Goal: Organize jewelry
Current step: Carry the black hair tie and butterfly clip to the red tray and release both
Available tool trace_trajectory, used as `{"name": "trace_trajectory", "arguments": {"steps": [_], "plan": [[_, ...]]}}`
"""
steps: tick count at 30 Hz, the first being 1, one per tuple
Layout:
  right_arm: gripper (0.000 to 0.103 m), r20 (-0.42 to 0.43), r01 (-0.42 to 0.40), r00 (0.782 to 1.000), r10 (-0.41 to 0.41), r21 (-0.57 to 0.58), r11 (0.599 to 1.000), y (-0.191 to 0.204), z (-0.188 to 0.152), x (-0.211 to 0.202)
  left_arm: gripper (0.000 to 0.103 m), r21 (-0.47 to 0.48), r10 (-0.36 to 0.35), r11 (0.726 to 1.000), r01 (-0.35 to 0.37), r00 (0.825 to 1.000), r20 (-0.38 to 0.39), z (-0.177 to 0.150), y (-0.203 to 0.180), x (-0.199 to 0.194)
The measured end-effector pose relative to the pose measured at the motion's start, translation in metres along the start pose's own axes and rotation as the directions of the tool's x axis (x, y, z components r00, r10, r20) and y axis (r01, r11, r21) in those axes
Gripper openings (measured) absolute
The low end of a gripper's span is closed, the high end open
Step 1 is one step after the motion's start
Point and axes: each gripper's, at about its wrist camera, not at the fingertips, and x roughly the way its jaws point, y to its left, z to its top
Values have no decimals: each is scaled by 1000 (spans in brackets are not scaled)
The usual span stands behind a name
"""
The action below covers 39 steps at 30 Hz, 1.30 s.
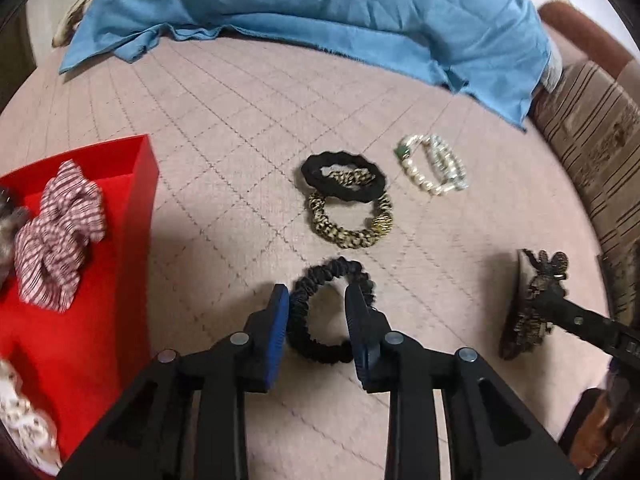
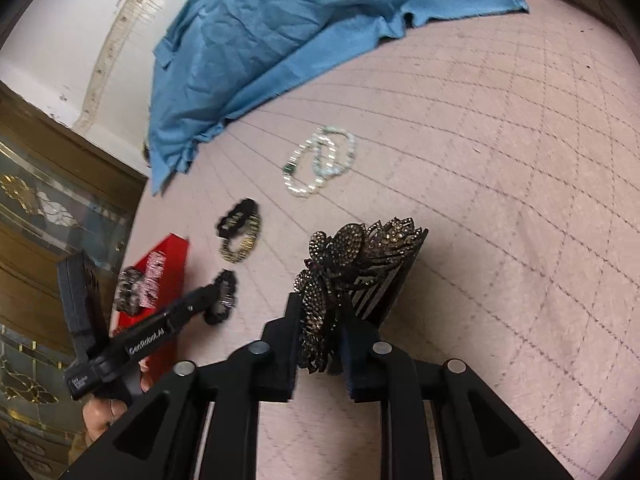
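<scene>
Black scrunchie [image 1: 320, 312] straddled by wide left tongs [image 1: 318, 300], liable to slip out; jewelled clip [image 2: 340, 276] in right tongs [image 2: 320, 312], at 3 o'clock, could twist loose.

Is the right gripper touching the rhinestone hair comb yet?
Touching. The right wrist view shows the right gripper with both fingers closed against the rhinestone hair comb, which stands pinched between them above the quilted bedspread.
</scene>
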Motion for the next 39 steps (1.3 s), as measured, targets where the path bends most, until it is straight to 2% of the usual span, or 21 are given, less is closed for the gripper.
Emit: {"name": "trace_trajectory", "arguments": {"steps": [2, 6, 7, 8, 9, 10, 11, 12, 20, 28, 33, 39], "plan": [[34, -1, 2, 1000, -2, 3, 1000, -4, -1, 2, 28, 19, 6, 1000, -7, 1000, 10, 2, -1, 3], [40, 10, -7, 1000, 7, -14, 1000, -1, 1, 5, 28, 47, 40, 998, -40, 999, 17, 3, -9, 7], [42, 13, -2, 1000, 2, -24, 1000, 1, 1, 5, 20, 66, 59, 996, -61, 998, 23, 1, -12, 6], [42, 19, 5, 1000, -5, -33, 999, 3, 0, 5, 6, 87, 75, 993, -78, 997, 28, -1, -16, 6], [42, 24, 14, 1000, -13, -46, 999, 5, -1, 5, 6, 92, 69, 993, -71, 997, 26, -2, -18, 5], [36, 28, 27, 999, -26, -65, 998, 7, -1, 5, 6, 84, 58, 995, -60, 998, 26, -3, -18, 3], [17, 34, 41, 999, -39, -86, 995, 9, -2, 5, 6, 72, 43, 996, -45, 999, 25, -3, -17, 1], [15, 28, 38, 999, -35, -97, 995, 10, -2, 4, 6, 58, 30, 998, -31, 999, 25, -5, -16, -2], [15, 71, 5, 998, 3, -115, 993, 20, -2, -16, 6, -47, -34, 998, 37, 998, 57, -15, -3, -38], [15, 85, -28, 996, 41, -148, 989, 43, -8, -33, 6, -115, -48, 991, 66, 986, 157, -30, 13, -106], [15, 82, -54, 994, 70, -185, 981, 65, -14, -39, 6, -196, -27, 978, 69, 977, 211, -44, 40, -139], [15, 43, -91, 994, 105, -249, 964, 100, -22, -34, 6, -298, 29, 954, 43, 972, 232, -65, 84, -159]]}}
